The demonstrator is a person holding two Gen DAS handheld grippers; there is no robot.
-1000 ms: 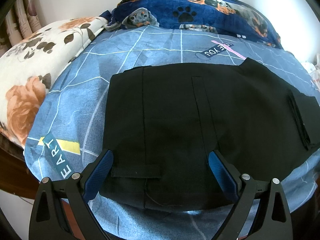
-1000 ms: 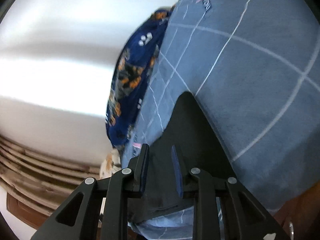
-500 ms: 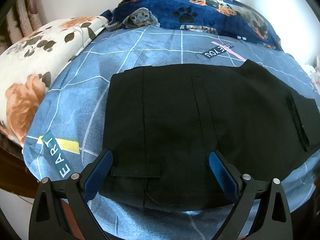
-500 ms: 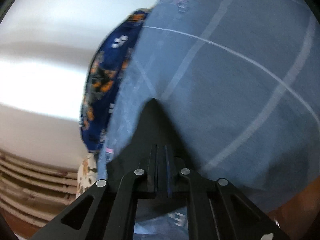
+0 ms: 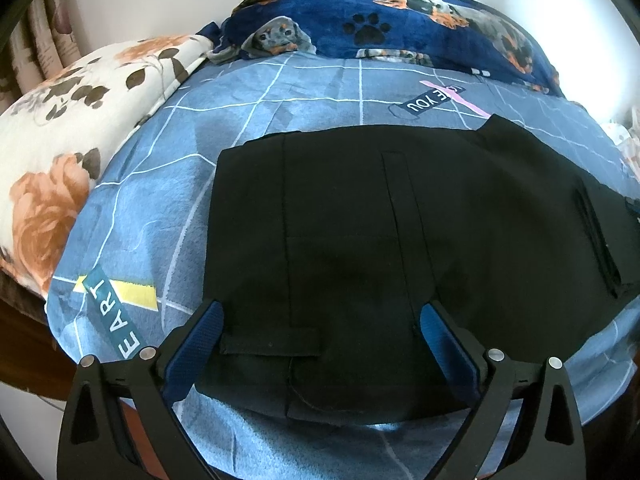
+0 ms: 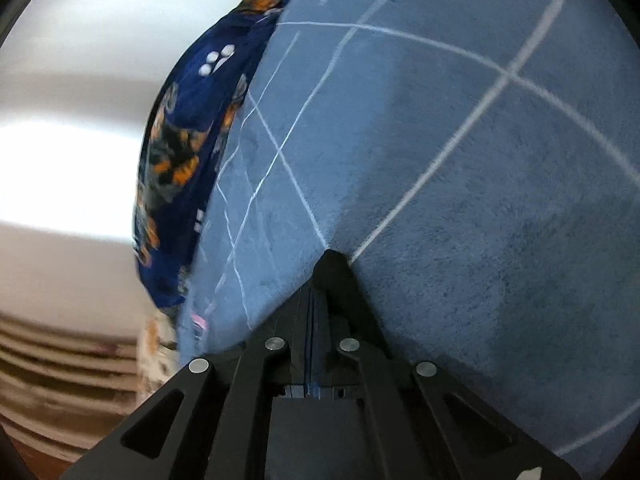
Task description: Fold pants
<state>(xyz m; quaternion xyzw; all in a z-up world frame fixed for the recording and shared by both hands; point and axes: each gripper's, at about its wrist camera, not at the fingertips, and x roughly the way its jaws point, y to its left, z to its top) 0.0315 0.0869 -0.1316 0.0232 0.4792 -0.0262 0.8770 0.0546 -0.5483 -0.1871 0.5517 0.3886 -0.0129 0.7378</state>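
Right hand-held gripper (image 6: 316,300) now closed, seemingly on pants (image 6: 330,264) corner.

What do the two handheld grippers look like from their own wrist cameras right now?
Both are matte black plastic. The left gripper has two angular arms with triangular cut-outs, silver round pivot pins, and fingers faced with textured blue pads. The right gripper has the same black frame, cut-outs and silver pins, with only a thin blue line of pad showing between its fingers. No cables, sleeves or hands show.
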